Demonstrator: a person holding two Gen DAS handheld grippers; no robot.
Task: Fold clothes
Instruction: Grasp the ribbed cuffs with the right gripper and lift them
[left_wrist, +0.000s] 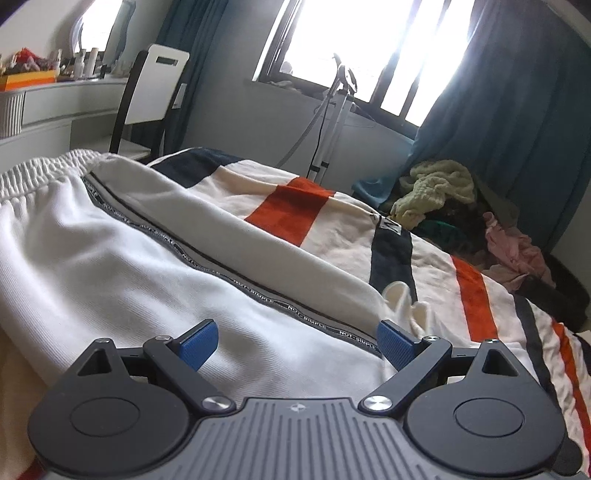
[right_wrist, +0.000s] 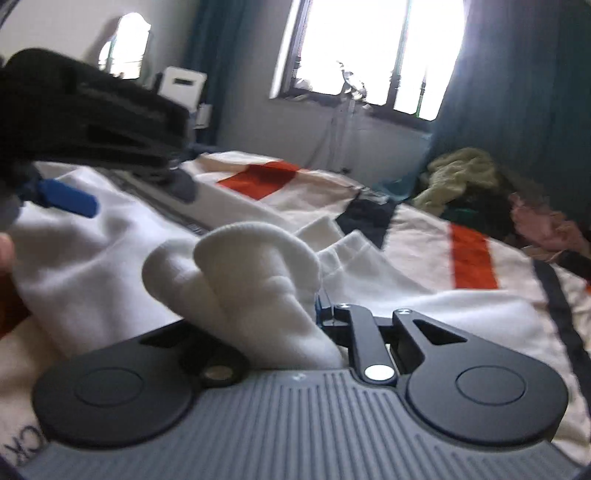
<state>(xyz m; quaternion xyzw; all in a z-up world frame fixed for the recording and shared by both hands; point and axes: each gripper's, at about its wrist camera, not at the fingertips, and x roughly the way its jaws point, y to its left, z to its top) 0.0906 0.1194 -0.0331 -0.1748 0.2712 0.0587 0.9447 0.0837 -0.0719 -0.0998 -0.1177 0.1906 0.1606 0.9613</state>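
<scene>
Two tongs in play. Your left gripper (left_wrist: 297, 345) hangs over white trousers (left_wrist: 110, 258), jaws spread wide, blue pads (left_wrist: 199, 341) clear of cloth, nothing held. Trousers lie flat on striped bedspread (left_wrist: 472, 295), waistband far left, lettered side tape (left_wrist: 258, 291) running diagonally between your fingers. Your right gripper (right_wrist: 295, 314) nearly closed, pinching bunched white trouser cuff (right_wrist: 251, 266), which stands up in folded hump just ahead of its body. Left gripper also visible upper left in right wrist view. Heap of clothes (left_wrist: 461, 206) far right by curtain.
</scene>
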